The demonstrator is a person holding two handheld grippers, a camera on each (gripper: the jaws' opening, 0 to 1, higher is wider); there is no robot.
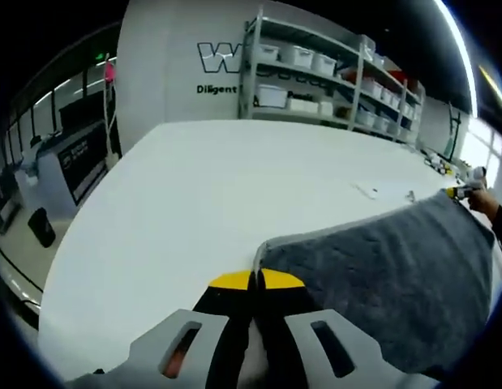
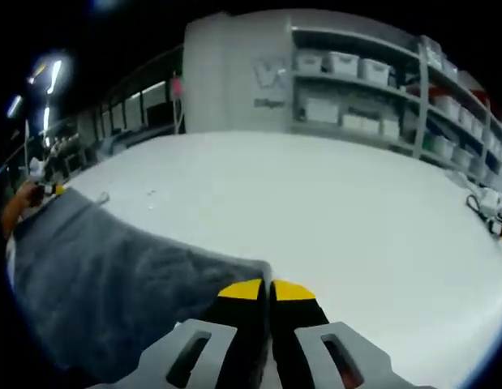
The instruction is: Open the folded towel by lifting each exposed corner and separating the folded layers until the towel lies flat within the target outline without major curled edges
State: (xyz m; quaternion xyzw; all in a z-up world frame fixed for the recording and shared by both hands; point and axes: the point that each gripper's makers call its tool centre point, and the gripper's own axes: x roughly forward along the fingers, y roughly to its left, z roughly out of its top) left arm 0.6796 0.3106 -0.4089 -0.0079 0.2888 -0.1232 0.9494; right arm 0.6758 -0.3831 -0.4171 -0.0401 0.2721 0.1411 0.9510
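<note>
A dark grey towel (image 1: 380, 275) hangs stretched between my two grippers above the white table (image 1: 234, 178). My left gripper (image 1: 255, 279), with yellow-tipped jaws, is shut on the towel's near corner in the left gripper view. The cloth runs off to the right, where a hand holds the right gripper (image 1: 463, 192) on the far corner. In the right gripper view, my right gripper (image 2: 267, 289) is shut on the towel (image 2: 96, 275) at its corner. From there the cloth stretches left to the left gripper (image 2: 49, 190). The towel's lower part drops out of sight.
Metal shelves with white bins (image 1: 315, 73) stand beyond the table's far edge, next to a grey wall with lettering. Small bits (image 1: 364, 190) lie on the table. Tools and a cable (image 2: 487, 209) sit at its right edge (image 2: 445, 267). A desk (image 1: 72, 162) stands off to the left.
</note>
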